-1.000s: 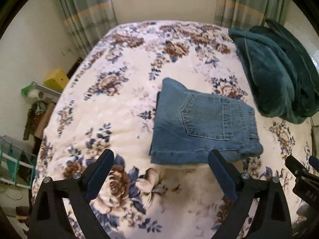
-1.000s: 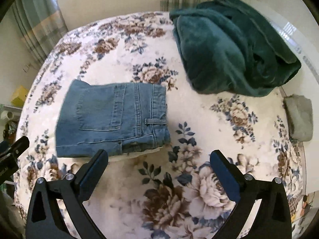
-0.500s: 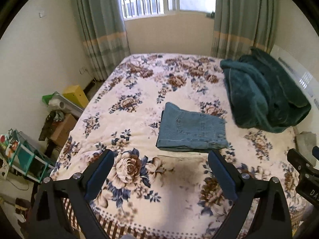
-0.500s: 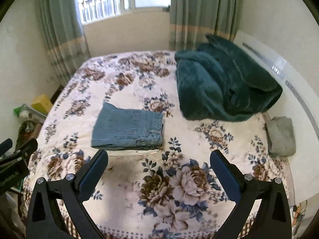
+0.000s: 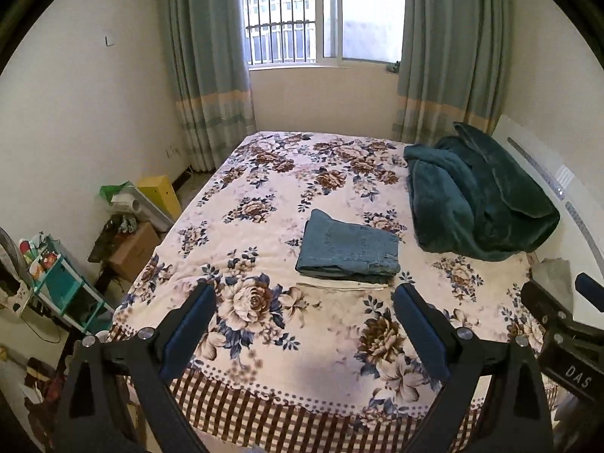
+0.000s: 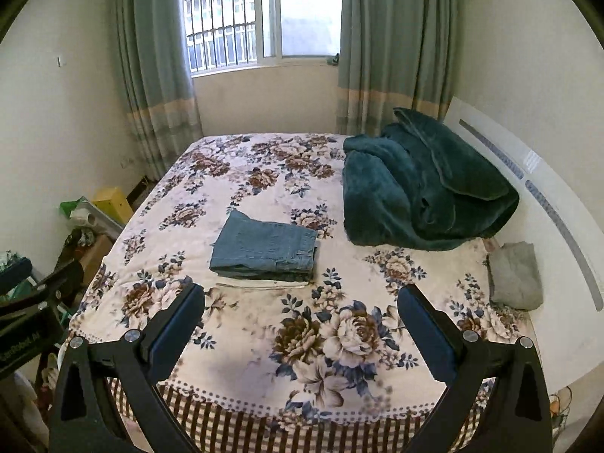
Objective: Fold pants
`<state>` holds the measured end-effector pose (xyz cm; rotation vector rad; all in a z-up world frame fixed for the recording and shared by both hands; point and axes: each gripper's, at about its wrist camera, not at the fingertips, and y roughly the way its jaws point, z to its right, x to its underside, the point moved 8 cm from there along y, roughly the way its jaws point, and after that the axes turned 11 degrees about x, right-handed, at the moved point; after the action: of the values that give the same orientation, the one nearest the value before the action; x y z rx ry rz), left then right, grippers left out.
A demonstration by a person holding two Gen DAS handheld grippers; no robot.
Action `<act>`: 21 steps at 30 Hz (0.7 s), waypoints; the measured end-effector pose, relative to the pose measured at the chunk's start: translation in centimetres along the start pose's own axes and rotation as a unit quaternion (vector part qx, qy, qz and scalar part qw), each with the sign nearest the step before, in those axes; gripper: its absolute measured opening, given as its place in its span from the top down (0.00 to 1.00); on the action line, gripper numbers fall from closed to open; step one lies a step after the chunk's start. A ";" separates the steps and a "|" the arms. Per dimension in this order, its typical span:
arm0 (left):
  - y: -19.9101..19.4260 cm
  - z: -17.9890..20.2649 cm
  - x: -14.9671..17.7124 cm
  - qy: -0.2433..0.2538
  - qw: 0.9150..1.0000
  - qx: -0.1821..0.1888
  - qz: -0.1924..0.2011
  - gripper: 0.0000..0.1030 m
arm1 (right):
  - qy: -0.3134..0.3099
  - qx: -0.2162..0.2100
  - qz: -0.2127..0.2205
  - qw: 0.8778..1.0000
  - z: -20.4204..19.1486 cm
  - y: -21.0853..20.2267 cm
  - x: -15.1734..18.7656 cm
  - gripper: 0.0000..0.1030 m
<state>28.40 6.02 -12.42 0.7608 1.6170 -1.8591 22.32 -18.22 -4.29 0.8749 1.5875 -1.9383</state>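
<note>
Blue denim pants (image 5: 348, 246), folded into a compact rectangular stack, flat on the floral cream bedspread (image 5: 264, 339) with brown and blue roses. Well ahead of both claws, apart from each, nothing touching the stack. Seen from the left wrist, slightly right of centre between the fingers and beyond them; seen from the right wrist (image 6: 265, 247), ahead and toward the left finger. A thin pale strip of cloth (image 5: 341, 285) just under the stack's near edge, peeking out toward the claws.

Left claw (image 5: 304, 330) spread wide, empty, dark blue pads (image 5: 188, 330) facing inward, raised over the near end of the bed. Right claw (image 6: 301, 330) likewise spread wide and empty, blue pads (image 6: 424, 336) visible on black arms, over the same near end. Part of the right claw's black body at the right edge of the left wrist view; part of the left claw's body at the left edge of the right wrist view.

Crumpled dark teal plush blanket (image 5: 475, 196) far ahead and to the right of the claws, well apart from the pants. Small grey folded cloth (image 6: 515, 275) to the right, near the white headboard (image 6: 558, 204). Grey-green curtains (image 5: 204, 68) and a barred window (image 5: 281, 15) straight ahead beyond the bed. Yellow box (image 5: 160, 192) and cardboard box (image 5: 132, 251) on the floor to the left.
</note>
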 end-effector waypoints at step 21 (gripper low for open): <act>-2.7 -0.9 1.5 0.003 1.000 -0.006 0.005 0.00 | 0.010 0.018 0.005 1.000 -0.5 -3.1 0.5 0.00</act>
<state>25.40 7.17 -11.79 0.7681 1.6232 -1.8401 19.82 -17.03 -2.67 0.9171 1.5598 -1.9635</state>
